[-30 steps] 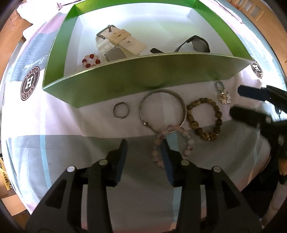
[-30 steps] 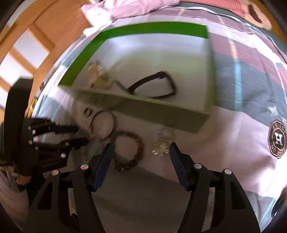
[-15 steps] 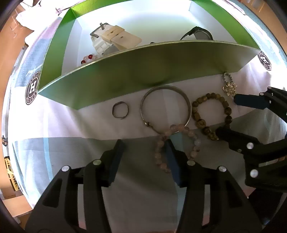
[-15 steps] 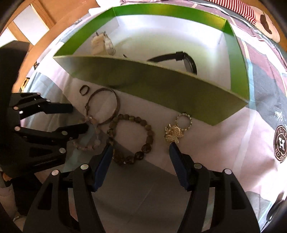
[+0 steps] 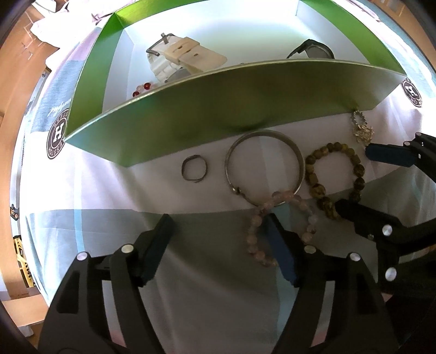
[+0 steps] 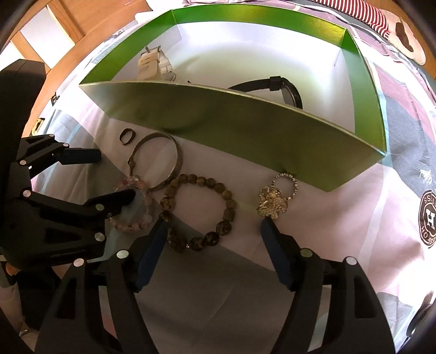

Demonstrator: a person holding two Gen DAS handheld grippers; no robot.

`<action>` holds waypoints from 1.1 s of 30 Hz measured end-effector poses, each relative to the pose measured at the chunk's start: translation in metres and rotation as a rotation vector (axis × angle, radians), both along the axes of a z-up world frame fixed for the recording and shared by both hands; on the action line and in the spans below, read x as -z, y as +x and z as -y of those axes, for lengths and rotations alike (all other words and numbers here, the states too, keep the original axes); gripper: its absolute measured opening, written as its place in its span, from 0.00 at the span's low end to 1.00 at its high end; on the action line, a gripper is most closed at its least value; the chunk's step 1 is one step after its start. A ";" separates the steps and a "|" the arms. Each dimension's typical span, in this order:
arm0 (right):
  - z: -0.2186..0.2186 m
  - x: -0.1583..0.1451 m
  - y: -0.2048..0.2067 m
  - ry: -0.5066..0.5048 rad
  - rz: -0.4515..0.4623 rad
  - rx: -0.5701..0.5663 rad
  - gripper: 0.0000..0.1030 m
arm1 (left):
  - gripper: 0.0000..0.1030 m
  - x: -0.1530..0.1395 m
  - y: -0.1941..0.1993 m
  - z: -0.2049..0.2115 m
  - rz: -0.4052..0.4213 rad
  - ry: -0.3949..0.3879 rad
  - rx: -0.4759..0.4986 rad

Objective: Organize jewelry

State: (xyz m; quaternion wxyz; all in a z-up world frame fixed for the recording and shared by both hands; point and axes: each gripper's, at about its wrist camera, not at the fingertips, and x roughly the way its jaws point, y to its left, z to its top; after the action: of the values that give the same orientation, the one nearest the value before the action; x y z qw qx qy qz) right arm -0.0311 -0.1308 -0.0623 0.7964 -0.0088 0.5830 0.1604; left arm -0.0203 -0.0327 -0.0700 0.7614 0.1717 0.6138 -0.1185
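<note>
A green box (image 5: 218, 98) (image 6: 245, 119) with a white floor holds a cream watch (image 5: 185, 58), a black watch (image 6: 283, 87) and a red-and-white bead piece (image 5: 143, 88). On the cloth before it lie a small ring (image 5: 194, 170), a metal bangle (image 5: 264, 166), a pink bead bracelet (image 5: 280, 226), a brown bead bracelet (image 6: 199, 212) and a gold brooch (image 6: 273, 204). My left gripper (image 5: 218, 223) is open, its right finger over the pink bracelet. My right gripper (image 6: 214, 226) is open around the brown bracelet, low over the cloth.
The cloth (image 6: 381, 217) is pink and grey with round "H" logos (image 5: 57, 133). A wooden floor (image 6: 35, 30) shows beyond the bed edge at left. Striped fabric (image 6: 368, 16) lies behind the box.
Both grippers have moved closer to the jewelry. The right gripper has swung in over the brown bracelet and both have opened wider.
</note>
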 end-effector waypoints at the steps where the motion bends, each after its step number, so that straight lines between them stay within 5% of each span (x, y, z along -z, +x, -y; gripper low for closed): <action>1: 0.002 0.000 0.000 0.008 -0.001 0.005 0.69 | 0.71 0.001 0.001 0.001 0.001 0.000 -0.006; 11: 0.016 0.001 0.008 0.054 0.029 0.068 0.70 | 0.83 0.011 0.011 -0.010 0.034 0.020 -0.038; 19: 0.012 0.005 0.002 0.092 0.066 0.047 0.86 | 0.90 0.015 0.011 -0.021 0.052 0.020 -0.058; 33: 0.010 0.005 -0.002 0.117 0.079 0.049 0.92 | 0.97 0.013 0.005 -0.026 0.075 0.035 -0.068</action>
State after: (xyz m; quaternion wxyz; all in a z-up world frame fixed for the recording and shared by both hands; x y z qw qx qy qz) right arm -0.0331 -0.1405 -0.0673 0.8216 0.0456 0.5408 0.1741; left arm -0.0151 -0.0066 -0.0835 0.7844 0.1684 0.5921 -0.0754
